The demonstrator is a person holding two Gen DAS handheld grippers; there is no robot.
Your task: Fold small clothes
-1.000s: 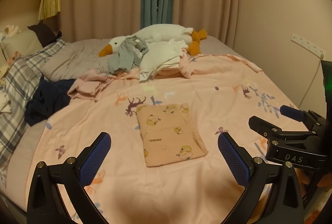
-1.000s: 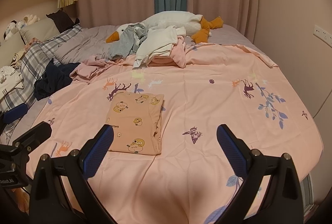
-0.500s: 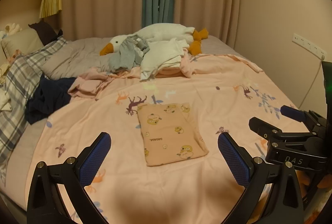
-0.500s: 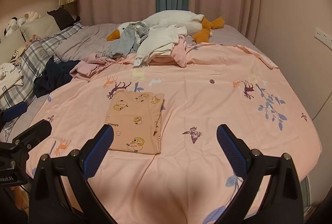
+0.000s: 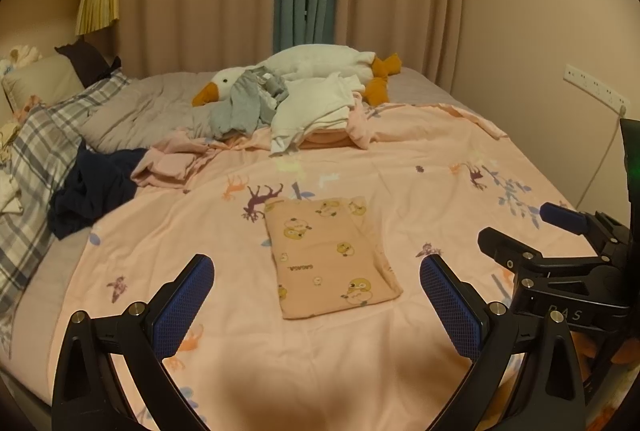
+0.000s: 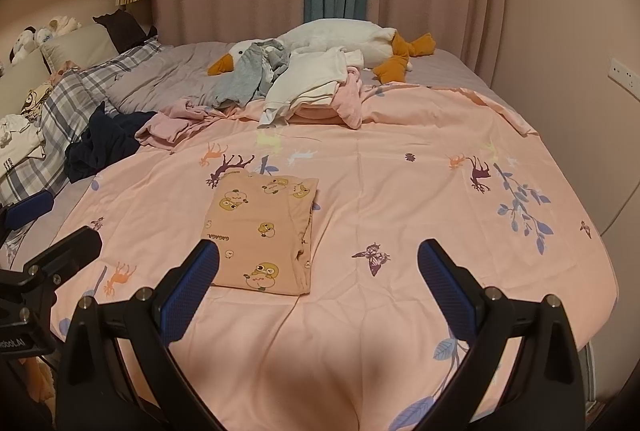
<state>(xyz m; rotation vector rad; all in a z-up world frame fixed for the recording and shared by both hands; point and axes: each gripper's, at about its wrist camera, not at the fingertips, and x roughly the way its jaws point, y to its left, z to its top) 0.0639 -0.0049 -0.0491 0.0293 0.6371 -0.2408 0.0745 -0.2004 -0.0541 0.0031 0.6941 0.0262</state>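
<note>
A small peach garment with yellow duck prints (image 5: 330,255) lies folded into a flat rectangle on the pink bed sheet (image 5: 420,191); it also shows in the right wrist view (image 6: 262,233). My left gripper (image 5: 316,305) is open and empty, held above the sheet just short of the garment. My right gripper (image 6: 318,291) is open and empty, near the garment's right front corner. A heap of loose clothes, white (image 5: 316,107), grey (image 5: 244,107) and pink (image 5: 172,167), lies farther back.
A plush goose (image 5: 320,65) lies at the back against the curtain. A dark navy garment (image 5: 94,191) and plaid bedding (image 5: 36,151) lie at the left. The wall with a socket strip (image 5: 596,89) bounds the bed's right side.
Both grippers have stayed open and nearly still; the views have drifted slightly. The folded garment has not moved.
</note>
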